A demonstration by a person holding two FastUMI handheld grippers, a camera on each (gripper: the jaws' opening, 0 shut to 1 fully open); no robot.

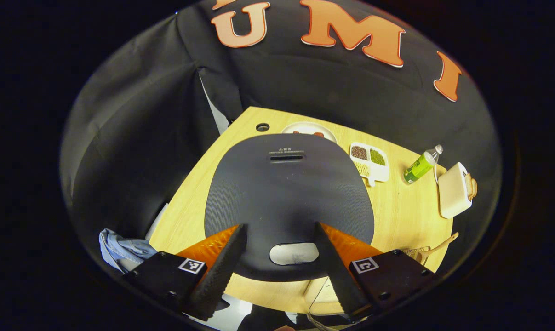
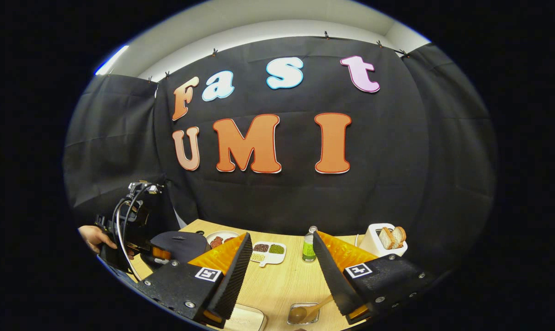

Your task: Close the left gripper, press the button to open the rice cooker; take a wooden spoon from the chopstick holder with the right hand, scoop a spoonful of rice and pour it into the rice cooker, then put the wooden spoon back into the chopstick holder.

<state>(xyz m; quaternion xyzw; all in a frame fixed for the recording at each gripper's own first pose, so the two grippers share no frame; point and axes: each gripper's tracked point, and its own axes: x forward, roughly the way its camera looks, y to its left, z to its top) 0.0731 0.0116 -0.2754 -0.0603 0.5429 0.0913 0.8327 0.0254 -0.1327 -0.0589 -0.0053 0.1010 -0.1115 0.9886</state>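
Black cloth walls booth on far and left sides; pale ceiling strip above. Wooden table (image 1: 410, 207) carries rice cooker (image 1: 288, 202), lid down, silver button (image 1: 294, 253) on near edge. Left gripper (image 1: 279, 264) above cooker, fingers spread apart either side of button, holding nothing. Far right: divided tray (image 1: 370, 162) of grains, green bottle (image 1: 422, 164), toaster (image 1: 453, 189). Right gripper (image 2: 282, 276) open, empty, above table; wooden spoon (image 2: 307, 311) in holder (image 2: 303, 314) just near it. Hand (image 2: 92, 237) holds left gripper by cooker.
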